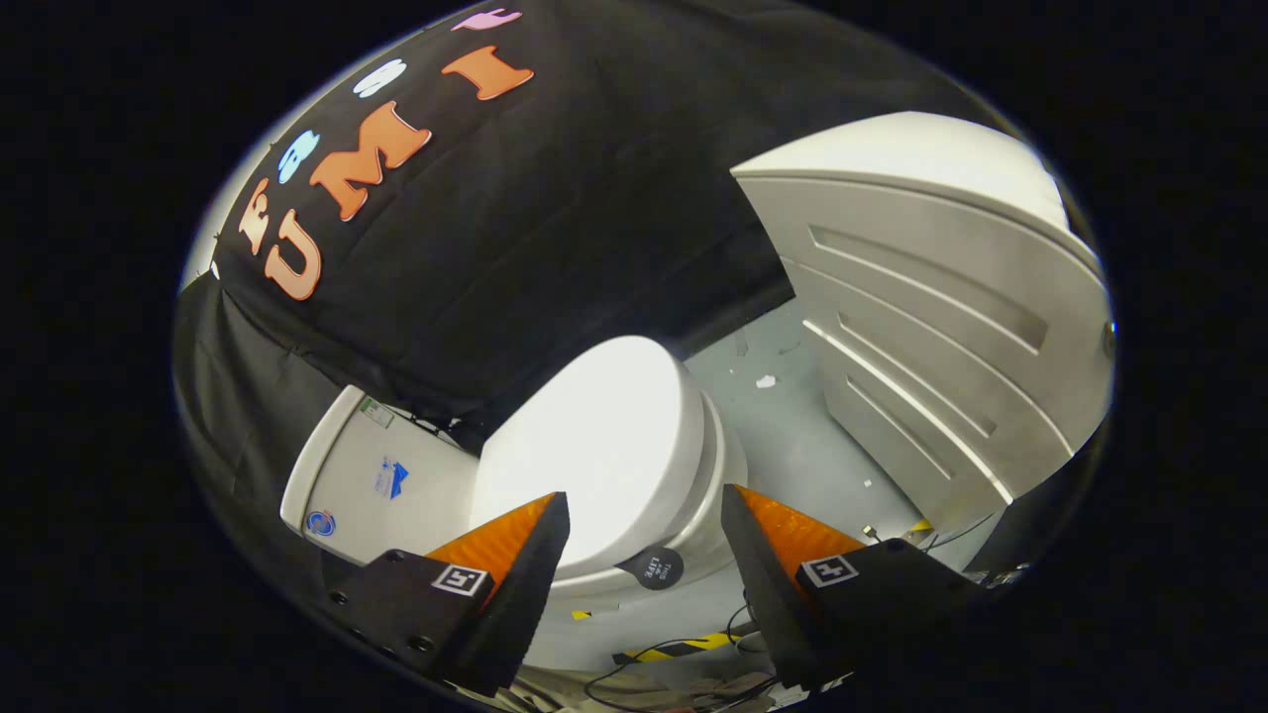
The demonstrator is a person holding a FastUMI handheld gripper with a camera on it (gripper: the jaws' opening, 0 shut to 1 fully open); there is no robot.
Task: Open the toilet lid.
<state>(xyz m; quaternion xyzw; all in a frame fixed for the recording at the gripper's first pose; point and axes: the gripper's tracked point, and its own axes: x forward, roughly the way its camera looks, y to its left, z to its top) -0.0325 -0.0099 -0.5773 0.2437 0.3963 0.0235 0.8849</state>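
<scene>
- Firstly, cistern [342, 475]: behind the bowl, against the booth wall.
- Toilet lid [594, 436]: closed, just ahead of the fingers; likely rigid, glossy, slippery, hinged at the cistern; take its front lip.
- Gripper [644, 535]: fingers apart, empty.
- Cabinet [941, 327]: beside the toilet.

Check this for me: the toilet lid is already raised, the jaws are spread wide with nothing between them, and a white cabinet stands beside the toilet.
One thing is wrong: the toilet lid lies closed, as the gripper view shows. The gripper does have its jaws spread with nothing held, and the white cabinet does stand beside the toilet.
</scene>
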